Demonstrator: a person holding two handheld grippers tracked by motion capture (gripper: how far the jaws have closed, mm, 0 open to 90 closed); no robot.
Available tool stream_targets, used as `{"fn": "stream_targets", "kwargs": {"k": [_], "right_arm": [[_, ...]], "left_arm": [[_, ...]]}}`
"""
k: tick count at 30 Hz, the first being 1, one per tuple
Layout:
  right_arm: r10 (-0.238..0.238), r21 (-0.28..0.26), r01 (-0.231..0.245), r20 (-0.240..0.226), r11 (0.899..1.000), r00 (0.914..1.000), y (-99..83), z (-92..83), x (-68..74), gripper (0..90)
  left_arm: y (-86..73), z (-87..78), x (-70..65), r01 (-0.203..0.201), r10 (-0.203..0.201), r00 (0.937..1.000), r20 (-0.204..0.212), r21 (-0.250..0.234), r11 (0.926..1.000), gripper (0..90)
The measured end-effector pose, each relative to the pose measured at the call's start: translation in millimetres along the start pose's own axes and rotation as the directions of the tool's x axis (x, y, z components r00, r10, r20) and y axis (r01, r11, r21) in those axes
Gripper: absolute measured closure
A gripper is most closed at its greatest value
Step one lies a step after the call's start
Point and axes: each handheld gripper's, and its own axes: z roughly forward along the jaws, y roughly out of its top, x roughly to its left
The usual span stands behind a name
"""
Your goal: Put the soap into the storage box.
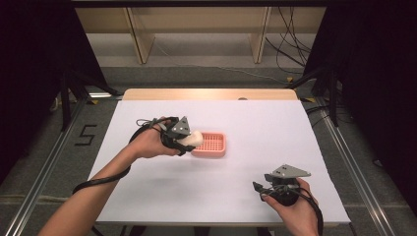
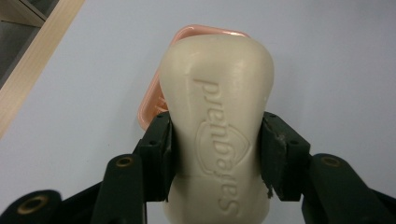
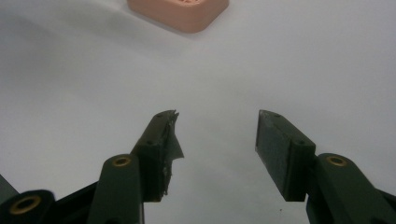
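A cream bar of soap (image 2: 217, 121) with embossed lettering is clamped between the jaws of my left gripper (image 2: 217, 154). In the high view that gripper (image 1: 186, 140) holds the soap (image 1: 193, 139) at the left edge of a pink soap dish (image 1: 212, 144), just above it. The dish (image 2: 187, 35) shows behind the bar in the left gripper view. My right gripper (image 3: 215, 135) stands open over bare white table, nothing between its jaws. It sits near the table's front right (image 1: 282, 189), well apart from the dish (image 3: 180, 11).
The white table top (image 1: 246, 177) has a wooden strip (image 1: 209, 94) along its far edge. Beyond it stand wooden shelf legs (image 1: 140, 34) and loose cables (image 1: 290, 44) on the floor. Metal rails (image 1: 46, 157) run along both sides.
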Motion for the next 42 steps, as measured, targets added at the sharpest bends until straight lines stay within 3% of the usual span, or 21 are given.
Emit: {"fn": "stream_targets", "kwargs": {"k": [13, 14, 18, 19, 22, 29, 32, 34, 40, 42], "right_arm": [[0.0, -0.009, 0.0, 0.005, 1.0, 1.0, -0.3, 0.0, 0.0, 48.3], [-0.001, -0.011, 0.001, 0.005, 1.0, 1.0, -0.3, -0.1, 0.1, 48.3], [0.009, -0.004, -0.009, -0.006, 1.0, 0.9999, 0.0, 0.0, 0.4, 48.3], [0.024, 0.005, -0.024, 0.004, 1.0, 0.9997, 0.4, -1.5, 1.2, 48.3], [0.014, 0.001, -0.014, 0.002, 1.0, 0.9999, 0.3, -1.0, 0.6, 48.3], [-0.004, -0.002, 0.004, 0.007, 1.0, 1.0, -0.1, -0.3, 0.2, 48.3], [0.013, 0.004, -0.014, 0.004, 1.0, 0.9999, 0.4, -1.0, 1.6, 48.3], [-0.006, -0.004, 0.006, 0.006, 1.0, 1.0, -0.1, -0.5, 0.2, 48.3], [-0.005, -0.013, 0.005, 0.007, 1.0, 1.0, -0.5, -0.4, -0.3, 48.3], [0.015, -0.005, -0.015, 0.004, 1.0, 0.9999, 0.1, -1.2, 1.0, 48.3]], "left_arm": [[8.3, 6.3, 1.7, -0.005, 0.004, 1.0, 0.007, 0.007, 1.0, 49.8], [9.0, 6.6, 2.3, -0.018, 0.018, 0.9998, 0.004, 0.01, 0.9998, 49.8], [9.6, 9.4, 1.5, -0.003, 0.003, 1.0, 0.007, 0.01, 0.9999, 49.8], [10.4, 10.1, 2.5, -0.018, 0.018, 0.9998, 0.006, 0.015, 0.9997, 49.7], [10.9, 11.5, 1.8, -0.007, 0.007, 1.0, 0.007, 0.014, 0.9999, 49.7], [14.1, 17.3, -0.6, -0.03, 0.03, 0.9994, 0.015, 0.026, 0.9992, 49.8], [14.8, 18.9, -1.1, -0.032, 0.032, 0.9994, 0.012, 0.024, 0.9992, 49.8], [15.6, 19.9, -1.2, -0.033, 0.032, 0.9993, 0.021, 0.032, 0.9989, 49.7], [18.1, 23.1, -1.1, -0.045, 0.044, 0.9989, 0.016, 0.034, 0.9984, 49.7], [18.6, 24.3, -1.2, -0.045, 0.044, 0.9988, 0.022, 0.039, 0.9982, 49.7]]}}
